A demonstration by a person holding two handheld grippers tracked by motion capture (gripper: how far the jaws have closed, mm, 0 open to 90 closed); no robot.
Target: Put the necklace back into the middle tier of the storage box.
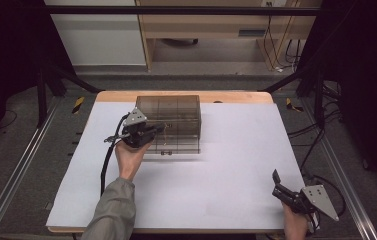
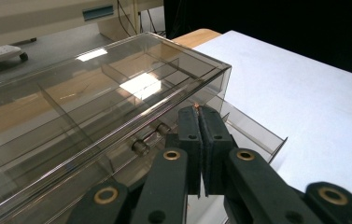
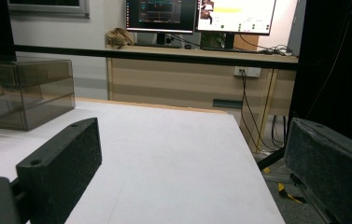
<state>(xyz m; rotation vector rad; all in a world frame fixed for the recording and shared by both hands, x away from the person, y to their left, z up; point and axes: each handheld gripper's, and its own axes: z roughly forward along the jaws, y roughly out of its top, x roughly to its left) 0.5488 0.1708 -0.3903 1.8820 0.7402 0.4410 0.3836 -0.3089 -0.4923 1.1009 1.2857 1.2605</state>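
A smoky clear plastic drawer box (image 1: 173, 117) stands at the back middle of the white table. In the left gripper view the box (image 2: 94, 93) has inner dividers and two small round knobs (image 2: 141, 147) on a drawer front. A lower drawer (image 2: 253, 133) sticks out a little past the front. My left gripper (image 1: 151, 131) sits at the box's front left, and its jaws (image 2: 200, 112) are shut pad to pad just over the drawer fronts. At the table's front right corner, my right gripper (image 1: 278, 186) rests open, its pads (image 3: 66, 156) wide apart with nothing between them.
White sheet (image 1: 226, 165) covers the wooden table. Black frame bars (image 1: 176, 10) cross behind it. A wooden desk (image 3: 183, 79) with monitors stands beyond the far edge, and cables (image 1: 321, 130) hang to the right of the table.
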